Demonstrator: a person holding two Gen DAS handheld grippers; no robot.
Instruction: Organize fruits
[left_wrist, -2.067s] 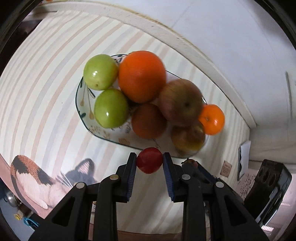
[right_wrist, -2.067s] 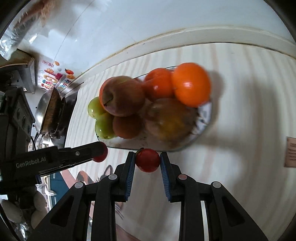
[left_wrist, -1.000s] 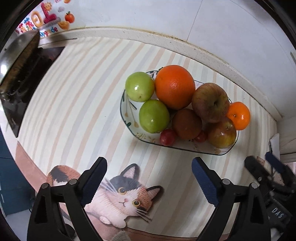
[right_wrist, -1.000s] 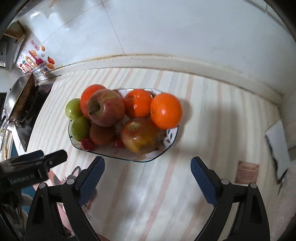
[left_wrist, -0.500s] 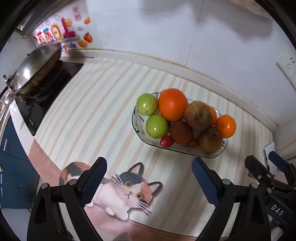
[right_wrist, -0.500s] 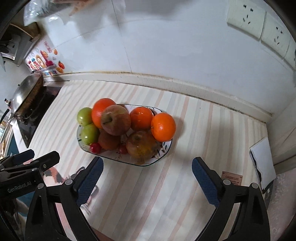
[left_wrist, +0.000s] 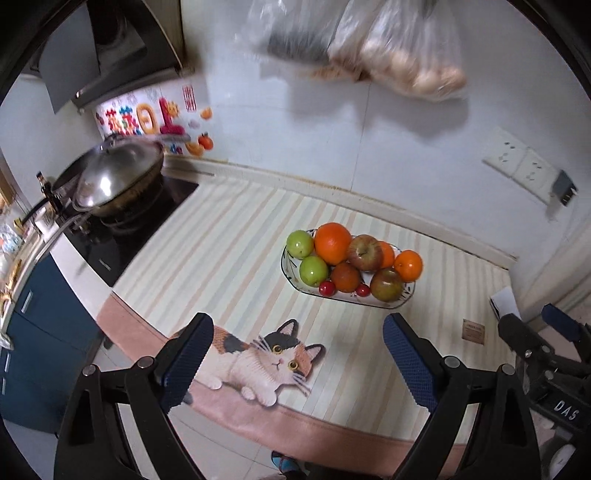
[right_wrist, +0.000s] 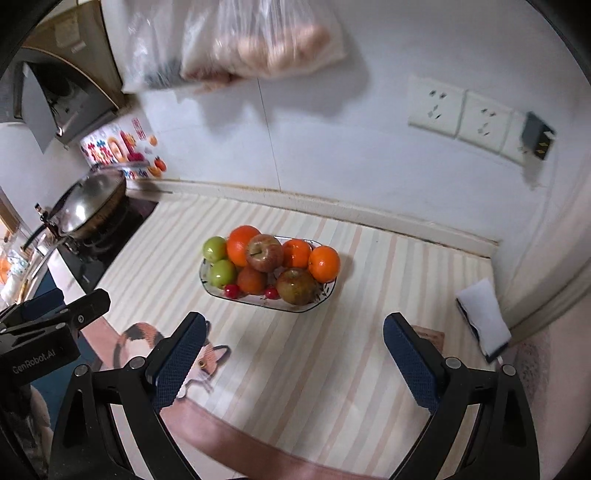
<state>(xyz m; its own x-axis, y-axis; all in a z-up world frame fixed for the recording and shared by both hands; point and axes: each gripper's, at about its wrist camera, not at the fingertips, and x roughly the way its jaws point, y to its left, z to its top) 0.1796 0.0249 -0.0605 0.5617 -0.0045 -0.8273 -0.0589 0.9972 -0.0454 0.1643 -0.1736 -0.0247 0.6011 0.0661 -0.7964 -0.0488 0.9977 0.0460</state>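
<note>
A patterned glass dish (left_wrist: 384, 304) (right_wrist: 325, 295) on the striped mat holds several fruits: two green apples (left_wrist: 313, 270), oranges (left_wrist: 332, 243) (right_wrist: 324, 263), reddish apples (left_wrist: 365, 252) (right_wrist: 264, 252) and two small red tomatoes (left_wrist: 327, 288) (right_wrist: 232, 291) at its near rim. My left gripper (left_wrist: 297, 363) is open and empty, well back from the dish above the cat picture. My right gripper (right_wrist: 293, 354) is open and empty, also well back from the dish.
A lidded wok (left_wrist: 107, 181) sits on the black hob at the left. Plastic bags (left_wrist: 369, 44) hang on the tiled wall. Wall sockets (right_wrist: 461, 110) are at the right. A white pad (right_wrist: 482, 317) and a small brown card (left_wrist: 473, 331) lie at the mat's right end.
Both grippers let go of their small red tomatoes, which now lie in the dish. Both opened wide and pulled back and up from the dish.
</note>
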